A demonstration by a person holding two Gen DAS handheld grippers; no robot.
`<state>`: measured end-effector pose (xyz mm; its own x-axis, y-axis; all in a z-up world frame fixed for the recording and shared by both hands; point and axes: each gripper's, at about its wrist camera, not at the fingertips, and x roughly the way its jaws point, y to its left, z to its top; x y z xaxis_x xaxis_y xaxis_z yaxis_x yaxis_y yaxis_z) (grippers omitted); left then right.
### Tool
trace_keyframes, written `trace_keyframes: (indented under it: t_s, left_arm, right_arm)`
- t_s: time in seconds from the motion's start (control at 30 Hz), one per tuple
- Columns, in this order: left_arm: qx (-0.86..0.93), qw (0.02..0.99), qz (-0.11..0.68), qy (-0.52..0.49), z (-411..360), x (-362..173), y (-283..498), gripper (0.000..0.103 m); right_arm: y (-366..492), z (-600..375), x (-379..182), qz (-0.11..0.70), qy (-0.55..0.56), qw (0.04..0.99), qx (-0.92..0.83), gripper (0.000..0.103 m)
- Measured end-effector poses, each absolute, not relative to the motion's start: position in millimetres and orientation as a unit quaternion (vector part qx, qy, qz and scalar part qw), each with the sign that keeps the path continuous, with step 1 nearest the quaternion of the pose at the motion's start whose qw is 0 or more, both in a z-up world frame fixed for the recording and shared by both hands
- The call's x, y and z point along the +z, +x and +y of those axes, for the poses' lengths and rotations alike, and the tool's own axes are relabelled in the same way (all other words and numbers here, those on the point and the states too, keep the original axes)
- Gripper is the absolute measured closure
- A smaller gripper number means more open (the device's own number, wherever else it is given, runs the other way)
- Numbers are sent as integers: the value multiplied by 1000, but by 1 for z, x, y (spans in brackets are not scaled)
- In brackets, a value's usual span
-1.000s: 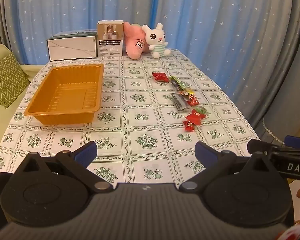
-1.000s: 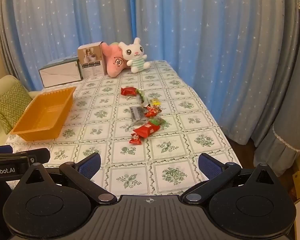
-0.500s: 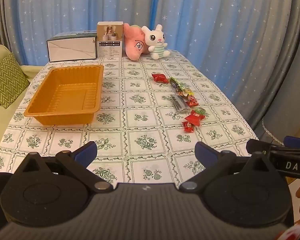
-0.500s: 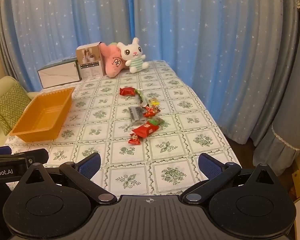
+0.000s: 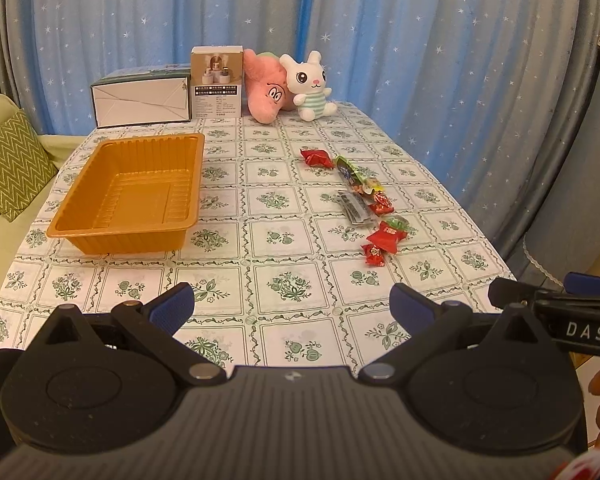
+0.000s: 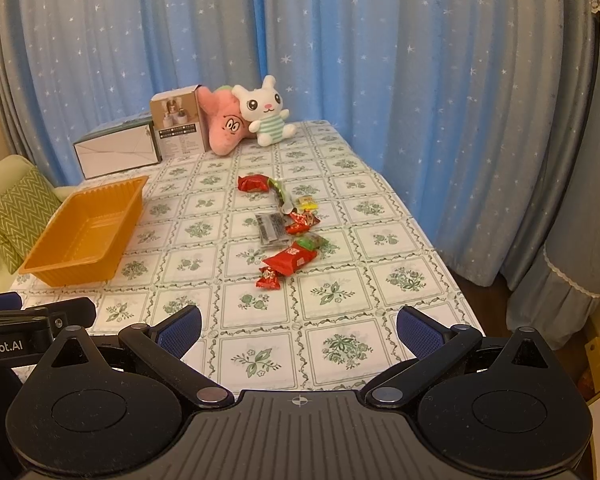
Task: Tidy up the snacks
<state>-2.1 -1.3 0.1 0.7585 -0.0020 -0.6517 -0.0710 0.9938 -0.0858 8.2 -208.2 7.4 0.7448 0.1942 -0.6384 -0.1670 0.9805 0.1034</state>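
Note:
An empty orange tray sits on the table's left side. Several wrapped snacks lie in a loose line on the right half: a red packet farthest back, a grey sachet in the middle, a larger red packet and a small red candy nearest. My left gripper hangs open over the near table edge, holding nothing. My right gripper is also open and empty, in front of the snacks.
The table has a green-patterned cloth. At its far end stand a white box, a small carton, a pink plush and a white rabbit plush. Blue curtains hang behind and to the right. A green cushion lies left.
Both views have drifted slightly back and up from the table. Nothing on the table has moved and both grippers stay open.

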Motion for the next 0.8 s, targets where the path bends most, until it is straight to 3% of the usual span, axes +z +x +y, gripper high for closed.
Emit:
trace_keyframes:
  t_s: [0.8]
  left_arm:
    - [17, 936, 347, -55, -3, 1, -4, 0]
  right_arm:
    - [9, -208, 5, 347, 21, 933, 96, 0]
